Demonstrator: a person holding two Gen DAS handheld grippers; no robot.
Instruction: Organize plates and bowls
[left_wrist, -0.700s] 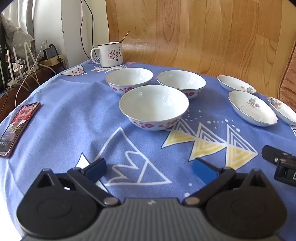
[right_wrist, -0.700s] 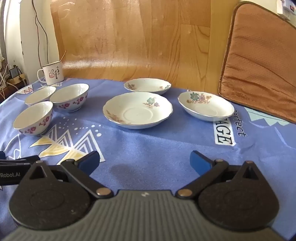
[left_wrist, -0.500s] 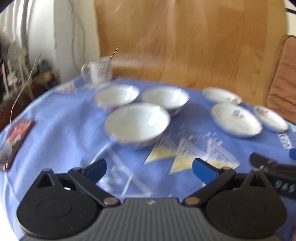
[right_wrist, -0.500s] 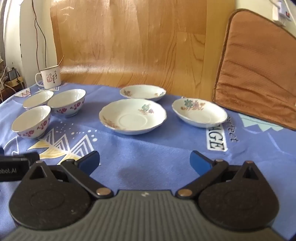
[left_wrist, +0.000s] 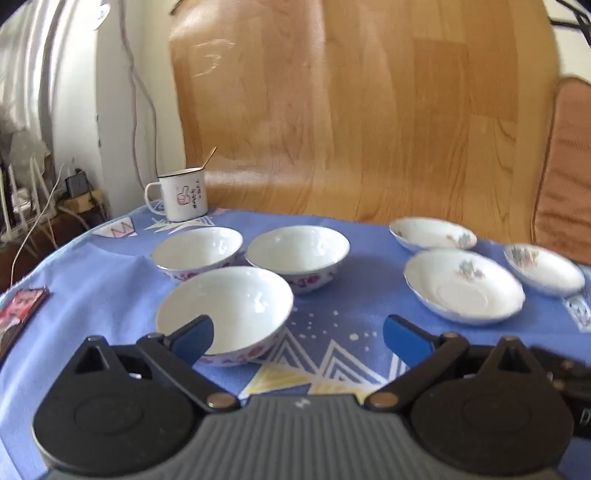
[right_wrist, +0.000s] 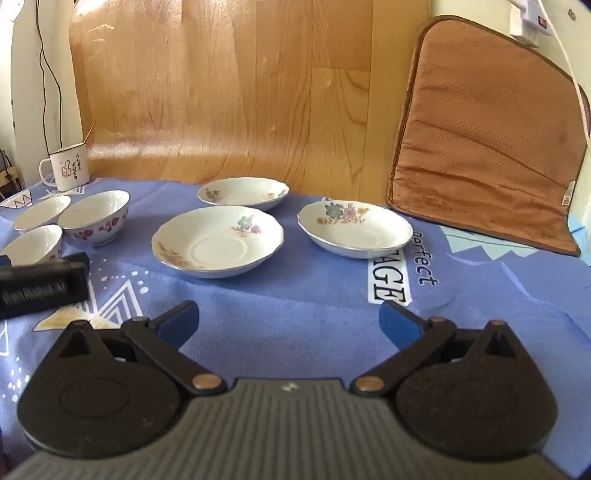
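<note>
Three white bowls with red flowers stand in a cluster on the blue cloth: the nearest bowl (left_wrist: 225, 310), one behind it to the left (left_wrist: 197, 251) and one to the right (left_wrist: 297, 254). Three flowered plates lie to their right: the middle plate (right_wrist: 218, 240), the far plate (right_wrist: 243, 192) and the right plate (right_wrist: 355, 228). My left gripper (left_wrist: 298, 336) is open; its left fingertip overlaps the nearest bowl's rim in the picture. My right gripper (right_wrist: 288, 319) is open, short of the middle plate, nothing between its fingers.
A white enamel mug (left_wrist: 183, 199) with a stick in it stands at the back left. A phone (left_wrist: 18, 314) lies at the cloth's left edge. A brown cushion (right_wrist: 484, 140) leans at the right rear. A wooden panel (right_wrist: 236, 92) backs the table.
Both grippers have moved forward toward the dishes. The left one has come up to the nearest bowl, and the right one is closer to the plates. Both stay open.
</note>
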